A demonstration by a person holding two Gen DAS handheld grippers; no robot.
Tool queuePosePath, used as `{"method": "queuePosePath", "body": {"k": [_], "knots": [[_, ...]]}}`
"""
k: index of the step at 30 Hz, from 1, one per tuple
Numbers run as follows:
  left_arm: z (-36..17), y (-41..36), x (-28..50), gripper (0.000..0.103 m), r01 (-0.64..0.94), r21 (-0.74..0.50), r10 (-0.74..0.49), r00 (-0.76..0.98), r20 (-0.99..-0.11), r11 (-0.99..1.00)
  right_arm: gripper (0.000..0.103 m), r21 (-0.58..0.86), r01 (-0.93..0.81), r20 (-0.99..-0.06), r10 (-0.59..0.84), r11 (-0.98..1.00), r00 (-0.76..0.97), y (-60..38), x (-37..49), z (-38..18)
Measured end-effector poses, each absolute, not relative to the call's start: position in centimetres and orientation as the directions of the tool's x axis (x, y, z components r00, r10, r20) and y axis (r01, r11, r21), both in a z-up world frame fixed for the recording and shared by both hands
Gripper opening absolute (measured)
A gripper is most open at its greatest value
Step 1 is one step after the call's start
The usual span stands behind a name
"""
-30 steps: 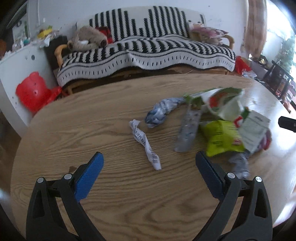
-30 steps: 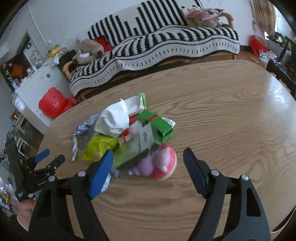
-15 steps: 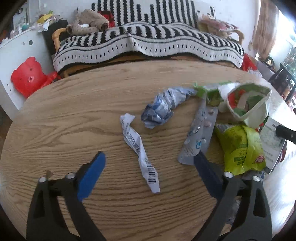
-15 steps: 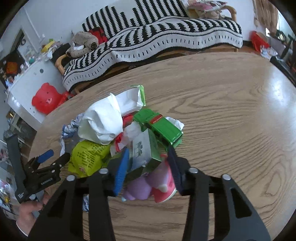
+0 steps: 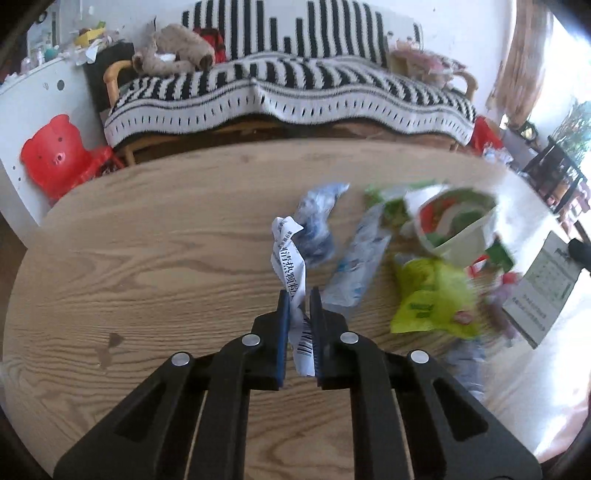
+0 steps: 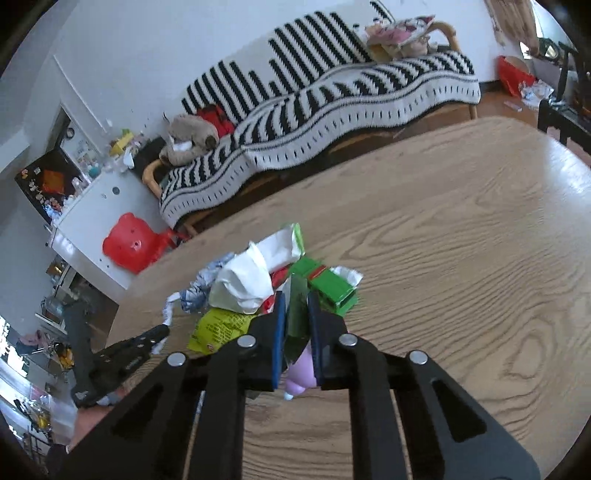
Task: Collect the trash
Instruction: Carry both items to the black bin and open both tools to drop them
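Left wrist view, frame centre: left gripper [image 5: 298, 295] pinches the twisted receipt [image 5: 290, 258], both jaws tight on it.
Right gripper [image 6: 295, 299] clamps the green carton [image 6: 295, 314] off the trash pile [image 6: 243, 288], probably bunching the litter together.

Oval wooden worktop [image 5: 147, 258], light oak grain. Behind it, a sofa [image 5: 288, 96] under a black-and-white striped throw, rattan arms showing. Tan plush toy [image 5: 173, 59] lying at the sofa's left end, against a red cushion [image 6: 216, 116]. Red bear-faced plastic stool [image 5: 55, 155], tipped on its side beside a white cabinet [image 6: 92, 221] with cluttered top. Patterned pillow [image 6: 399, 35] at the sofa's right end.
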State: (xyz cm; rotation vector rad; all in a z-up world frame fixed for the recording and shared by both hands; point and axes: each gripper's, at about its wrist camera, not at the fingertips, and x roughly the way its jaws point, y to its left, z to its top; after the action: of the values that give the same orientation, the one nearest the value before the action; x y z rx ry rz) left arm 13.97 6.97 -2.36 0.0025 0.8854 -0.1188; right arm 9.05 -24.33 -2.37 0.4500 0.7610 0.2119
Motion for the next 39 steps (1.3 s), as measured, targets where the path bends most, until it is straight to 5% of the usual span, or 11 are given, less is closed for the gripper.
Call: {"method": "queuePosePath", "body": {"k": [9,22,39], "knots": [[1.7,1.0,10.2,0.01,0.218,-0.035,-0.18,0.691,-0.7,0.975,0.013,0.39,0.031,-0.606,0.231,0.92,0.761,-29.2,4.7,0.0],[2.6,-20.6,3.6,0.01,0.576,-0.079,-0.474,0.58,-0.662,0.814,0.013,0.318,0.312,-0.593,-0.069,0.895,0.802,-45.6,-6.4,1.2],[-5.0,-44.3,-7.3,0.01,0.862,-0.174,-0.654,0.215,-0.725,0.476,0.013,0.255,0.63,-0.68,-0.327,0.733,0.656,-62.6,-21.6,-3.7]]}}
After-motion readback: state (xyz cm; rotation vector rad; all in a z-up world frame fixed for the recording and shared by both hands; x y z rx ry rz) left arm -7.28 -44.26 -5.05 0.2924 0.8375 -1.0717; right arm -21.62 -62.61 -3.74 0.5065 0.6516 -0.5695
